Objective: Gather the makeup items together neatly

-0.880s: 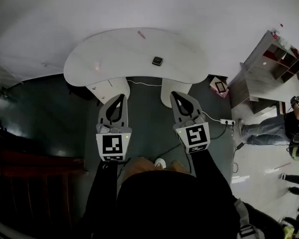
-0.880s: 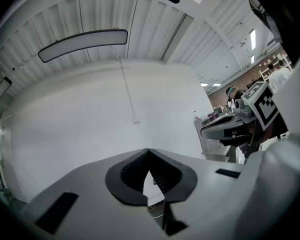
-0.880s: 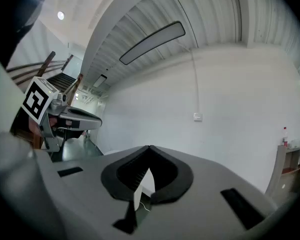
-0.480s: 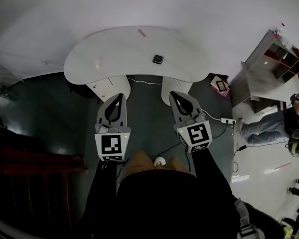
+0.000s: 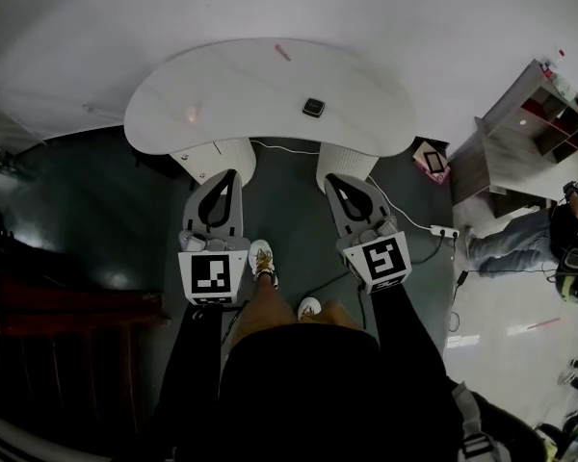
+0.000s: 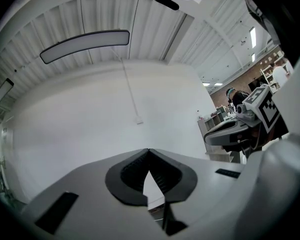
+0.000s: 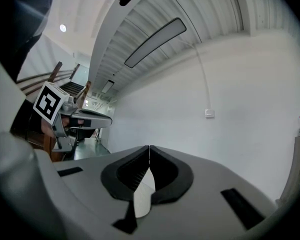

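A white kidney-shaped table [image 5: 241, 85] stands ahead of me. Three small items lie far apart on it. A thin pink stick [image 5: 282, 53] is near the far edge, a dark square compact [image 5: 314, 107] right of centre, and a small pinkish round item [image 5: 192, 115] at the left. My left gripper [image 5: 230, 174] and right gripper [image 5: 333, 178] hang side by side over the dark floor, short of the table's near edge. Both are shut with nothing between the jaws. The left gripper view shows its jaws [image 6: 149, 150] closed against a white wall. In the right gripper view the jaws [image 7: 149, 147] are closed too.
Two white pedestals [image 5: 215, 161] hold up the table, and a cable runs to a power strip [image 5: 441, 233] on the floor. At the right are a wooden shelf unit [image 5: 525, 123] and a person [image 5: 559, 239]. A dark stair rail [image 5: 67, 306] lies at the left.
The person has stepped toward the table, and a foot in a white shoe now shows between the grippers. Both grippers stay shut and have moved slightly forward.
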Demonstrator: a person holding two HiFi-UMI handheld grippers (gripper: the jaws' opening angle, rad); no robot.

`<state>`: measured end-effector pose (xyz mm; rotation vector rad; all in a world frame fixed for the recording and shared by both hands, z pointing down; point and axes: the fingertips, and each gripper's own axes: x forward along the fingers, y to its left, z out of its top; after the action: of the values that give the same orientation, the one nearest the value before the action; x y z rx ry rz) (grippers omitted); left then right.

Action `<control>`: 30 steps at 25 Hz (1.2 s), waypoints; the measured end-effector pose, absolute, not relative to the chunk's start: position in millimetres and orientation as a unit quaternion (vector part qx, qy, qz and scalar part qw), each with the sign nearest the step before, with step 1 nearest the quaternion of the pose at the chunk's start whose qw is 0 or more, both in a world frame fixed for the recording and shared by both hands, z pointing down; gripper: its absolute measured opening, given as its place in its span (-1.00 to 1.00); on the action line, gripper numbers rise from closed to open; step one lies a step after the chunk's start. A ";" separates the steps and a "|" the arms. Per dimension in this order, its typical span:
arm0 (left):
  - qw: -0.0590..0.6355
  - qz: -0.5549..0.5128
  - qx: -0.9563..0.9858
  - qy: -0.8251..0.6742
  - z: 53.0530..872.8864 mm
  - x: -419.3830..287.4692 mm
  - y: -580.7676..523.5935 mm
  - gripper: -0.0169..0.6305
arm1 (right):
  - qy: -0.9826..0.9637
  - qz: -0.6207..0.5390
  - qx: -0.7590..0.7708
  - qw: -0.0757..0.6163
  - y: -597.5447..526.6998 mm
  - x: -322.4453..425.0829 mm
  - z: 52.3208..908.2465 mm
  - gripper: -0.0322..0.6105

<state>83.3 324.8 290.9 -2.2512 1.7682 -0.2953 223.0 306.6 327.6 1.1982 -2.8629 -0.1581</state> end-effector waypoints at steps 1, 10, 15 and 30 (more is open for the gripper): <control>0.129 -0.102 -0.776 0.609 291.2 80.6 320.3 -0.90 | -0.920 -0.050 0.388 0.021 302.2 222.8 328.6 -0.81; 0.144 -0.107 -0.786 0.591 291.2 53.3 259.2 -0.90 | -0.910 -0.051 0.410 0.024 246.9 198.9 328.9 -0.81; 0.131 -0.096 -0.798 0.581 294.8 26.1 205.1 -0.90 | -0.907 -0.052 0.418 0.024 196.2 168.2 331.4 -0.81; 0.121 -0.090 -0.824 0.546 282.7 -68.0 68.4 -0.90 | -0.879 -0.047 0.472 0.037 57.5 79.5 323.3 -0.81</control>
<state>-68.0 68.4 282.7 -2.4079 1.5943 -0.2638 79.5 57.5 323.3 1.4498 -2.6997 -0.1457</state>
